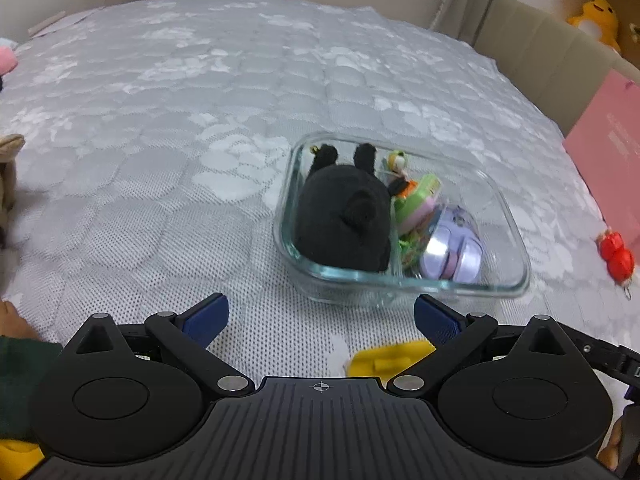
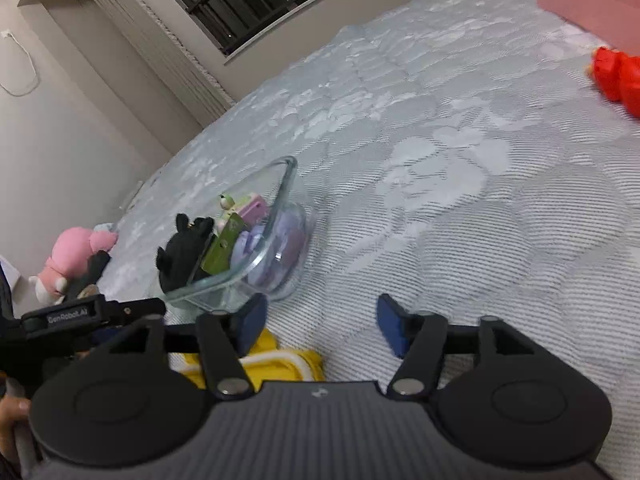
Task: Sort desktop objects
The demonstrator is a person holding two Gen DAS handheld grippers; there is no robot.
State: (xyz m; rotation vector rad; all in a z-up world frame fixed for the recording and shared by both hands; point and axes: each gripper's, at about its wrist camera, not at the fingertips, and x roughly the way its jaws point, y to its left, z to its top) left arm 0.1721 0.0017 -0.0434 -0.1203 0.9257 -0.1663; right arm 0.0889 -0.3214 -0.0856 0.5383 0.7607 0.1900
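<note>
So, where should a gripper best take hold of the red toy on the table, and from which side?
Probably the narrow waist between the two round lobes of the red toy, coming from above with the right gripper, which is open. The toy lies flat on the tablecloth near the pink box, so a sideways approach looks crowded.

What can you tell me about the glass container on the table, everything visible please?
The glass container is clear, rectangular, with rounded corners and a thick rim. It stands upright and lidless on the lace-patterned tablecloth. Inside, a black plush toy fills its left side; a purple mouse-like object and small colourful toys lie beside. Neither gripper touches it.
</note>
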